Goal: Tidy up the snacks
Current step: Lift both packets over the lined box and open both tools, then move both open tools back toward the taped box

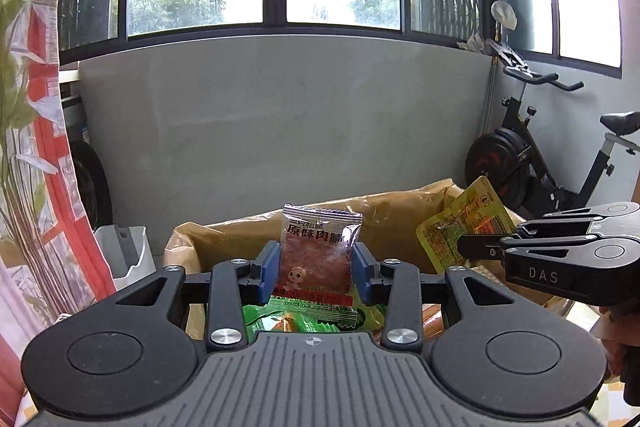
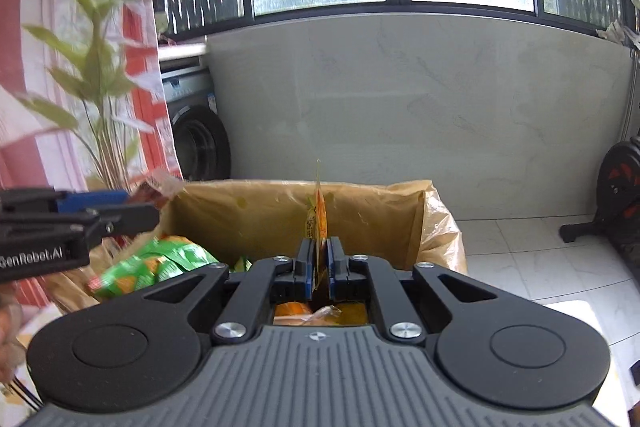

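My left gripper (image 1: 314,267) is shut on a clear red jerky packet (image 1: 320,251) with Chinese print, held upright above the brown-lined box (image 1: 400,211). My right gripper (image 2: 319,263) is shut on a yellow snack packet (image 2: 320,215), seen edge-on, over the same box (image 2: 260,211). That yellow packet shows flat in the left wrist view (image 1: 466,227), held by the right gripper (image 1: 468,247) at the right. The left gripper with the jerky packet (image 2: 154,189) shows at the left of the right wrist view. Green snack packets (image 2: 152,265) lie in the box.
A grey wall panel (image 1: 280,127) and windows stand behind the box. An exercise bike (image 1: 540,155) is at the right, a white bin (image 1: 128,255) and a red-patterned curtain (image 1: 40,147) at the left. A plant (image 2: 96,67) and washing machine (image 2: 196,131) are at the left.
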The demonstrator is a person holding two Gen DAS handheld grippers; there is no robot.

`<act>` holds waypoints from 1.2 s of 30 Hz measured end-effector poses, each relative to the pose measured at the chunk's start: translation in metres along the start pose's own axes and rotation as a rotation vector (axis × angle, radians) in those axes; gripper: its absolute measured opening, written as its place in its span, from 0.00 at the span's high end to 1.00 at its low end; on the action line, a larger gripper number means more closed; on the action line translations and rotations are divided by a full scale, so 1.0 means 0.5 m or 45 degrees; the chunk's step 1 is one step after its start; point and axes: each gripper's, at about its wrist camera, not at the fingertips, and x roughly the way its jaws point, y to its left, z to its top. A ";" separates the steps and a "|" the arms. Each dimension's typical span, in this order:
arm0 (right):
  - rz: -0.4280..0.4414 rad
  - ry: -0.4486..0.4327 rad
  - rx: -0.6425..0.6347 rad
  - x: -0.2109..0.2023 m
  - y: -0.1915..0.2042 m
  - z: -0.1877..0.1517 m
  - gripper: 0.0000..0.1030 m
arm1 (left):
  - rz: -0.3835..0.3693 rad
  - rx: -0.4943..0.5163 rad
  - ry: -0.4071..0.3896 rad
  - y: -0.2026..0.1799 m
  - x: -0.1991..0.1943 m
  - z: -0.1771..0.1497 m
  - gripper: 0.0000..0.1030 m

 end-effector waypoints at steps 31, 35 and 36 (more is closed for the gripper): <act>0.059 -0.081 -0.059 -0.168 0.051 -0.082 0.46 | -0.018 -0.036 0.000 0.057 -0.185 -0.088 0.29; 0.070 -0.069 -0.054 -0.186 0.057 -0.106 0.46 | -0.030 -0.063 0.009 0.067 -0.211 -0.116 0.29; 0.073 -0.064 -0.052 -0.189 0.059 -0.112 0.46 | -0.031 -0.069 0.011 0.071 -0.216 -0.124 0.29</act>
